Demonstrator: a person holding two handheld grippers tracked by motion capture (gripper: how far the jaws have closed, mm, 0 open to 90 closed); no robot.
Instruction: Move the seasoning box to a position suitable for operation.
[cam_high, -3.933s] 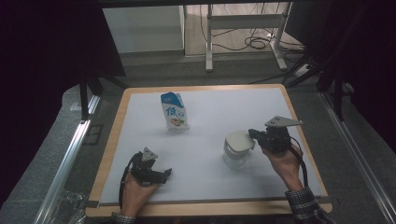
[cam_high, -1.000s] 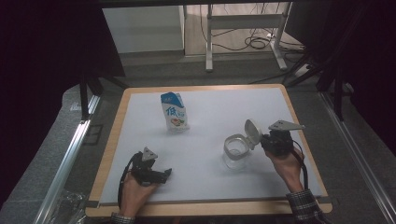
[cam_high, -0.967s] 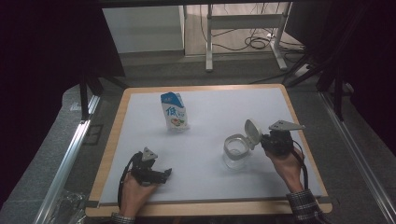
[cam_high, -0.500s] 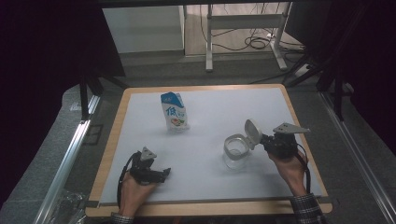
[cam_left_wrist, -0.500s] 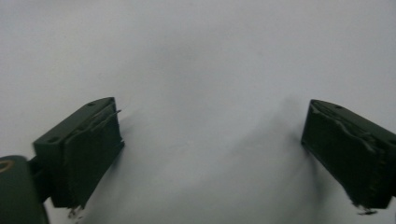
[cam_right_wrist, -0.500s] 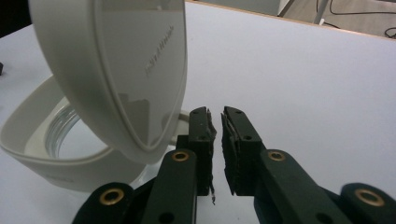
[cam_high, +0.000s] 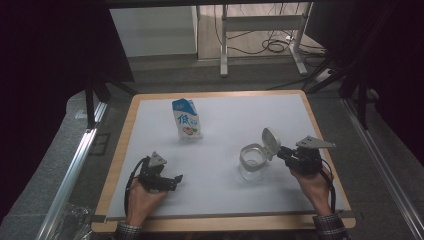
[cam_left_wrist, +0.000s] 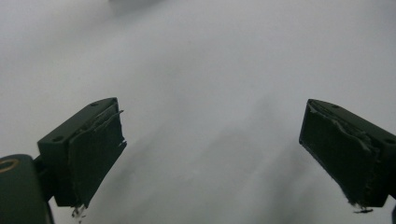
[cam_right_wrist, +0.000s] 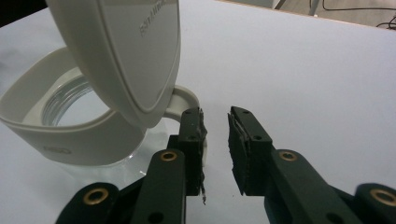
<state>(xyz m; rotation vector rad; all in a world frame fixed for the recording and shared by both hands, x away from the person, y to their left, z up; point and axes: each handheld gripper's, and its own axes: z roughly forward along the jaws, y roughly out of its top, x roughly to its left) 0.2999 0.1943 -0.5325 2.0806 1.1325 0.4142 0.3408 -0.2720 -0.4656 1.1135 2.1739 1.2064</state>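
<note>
High view overlooks the table (cam_high: 225, 197); claw views skim it closely.

White-topped bench (cam_high: 225, 185) with a pale wooden edge, mid-frame, blue and white carton (cam_high: 187, 119) standing upright at upper centre-left, clear jar (cam_high: 252, 161) with its white hinged lid (cam_high: 270, 141) raised at centre-right, well apart from the carton

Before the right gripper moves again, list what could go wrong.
1. The right gripper sits right beside the jar's hinge tab; a sideways nudge could tip the clear jar.
2. The flip lid stands open and could drop shut.
3. The left gripper rests open on the white mat, so nothing steadies the jar.
</note>
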